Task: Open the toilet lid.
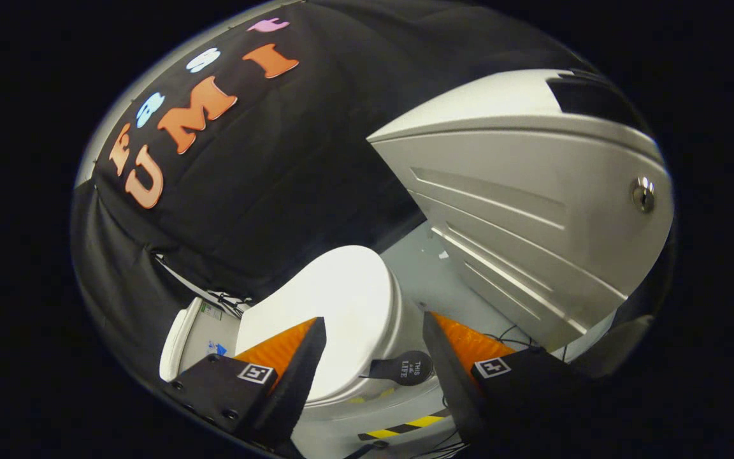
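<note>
Hovering above the fixture, the hand-held gripper (373, 357) has its two fingers spread wide apart, with nothing pinched between them and neither finger touching anything. Just ahead of the fingers, and showing in the gap between them, lies the smooth white oval plastic toilet lid (335, 306). It appears to be fully down, resting flat on the white toilet bowl (367, 392) beneath it, so I judge the task has not begun in any real sense: the lid is still closed and no contact has been made. Beside the lid's near rim, between the fingertips, sits a small round black tag with white lettering (408, 368); whether it is a pull tab fixed to the lid I cannot tell. Beyond the lid, toward the booth's wall, stands the white ceramic cistern (179, 338). Off to the right finger's side rises a large grey ribbed panel with a round metal lock (532, 210). What is left, then, is everything: reaching the lid's edge, catching it and swinging it upright toward the cistern.
</note>
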A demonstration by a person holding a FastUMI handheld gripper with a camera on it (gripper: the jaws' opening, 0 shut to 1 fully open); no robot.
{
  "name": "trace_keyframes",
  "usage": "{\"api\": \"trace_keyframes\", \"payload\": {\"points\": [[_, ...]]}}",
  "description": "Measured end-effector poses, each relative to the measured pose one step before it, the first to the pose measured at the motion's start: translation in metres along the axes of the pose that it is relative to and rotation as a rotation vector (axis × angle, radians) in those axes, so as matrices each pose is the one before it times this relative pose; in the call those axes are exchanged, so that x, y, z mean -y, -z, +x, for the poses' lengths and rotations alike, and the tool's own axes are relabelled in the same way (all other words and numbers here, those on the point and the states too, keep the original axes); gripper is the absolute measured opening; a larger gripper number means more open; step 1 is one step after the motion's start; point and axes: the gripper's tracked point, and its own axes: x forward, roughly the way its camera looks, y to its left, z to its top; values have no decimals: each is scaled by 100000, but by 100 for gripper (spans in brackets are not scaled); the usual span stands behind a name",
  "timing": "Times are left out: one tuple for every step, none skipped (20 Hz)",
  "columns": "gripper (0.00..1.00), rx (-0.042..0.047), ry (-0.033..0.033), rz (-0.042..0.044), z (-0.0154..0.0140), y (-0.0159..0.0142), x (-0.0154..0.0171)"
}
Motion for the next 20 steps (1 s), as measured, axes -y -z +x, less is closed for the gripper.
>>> {"api": "trace_keyframes", "payload": {"points": [[98, -121, 554, -196, -198, -96, 383], [98, 415, 371, -601, 246, -8, 91], [98, 44, 813, -899, 199, 197, 191], [98, -237, 1689, -1508, 176, 14, 527], [98, -671, 2502, -1574, -22, 328, 561], [97, -517, 1733, -964, 57, 280, 375], [97, -556, 1604, -552, -184, 440, 182], [97, -1698, 2538, -482, -78, 717, 360], [96, -2477, 3327, -167, 458, 1141, 573], [97, -1893, 2601, -2102, -414, 823, 312], [94, -4951, -1670, -94, 103, 1529, -639], [92, -3281, -667, 1929, 98, 978, -90], [90, -2991, 1309, 3354, 165, 1042, 402], [90, -6884, 381, 4065, -689, 1539, 369], [89, 367, -1986, 1700, -241, 86, 307], [88, -2163, -3870, 2548, -1061, 290, -62], [86, -1432, -2910, 1577, -469, 393, 194], [82, 380, 744, -268, 561, -433, -1039], [78, 2889, 3204, -1779, 497, -454, 999], [74, 583, 1616, -786, 436, 412, 1318]]}}
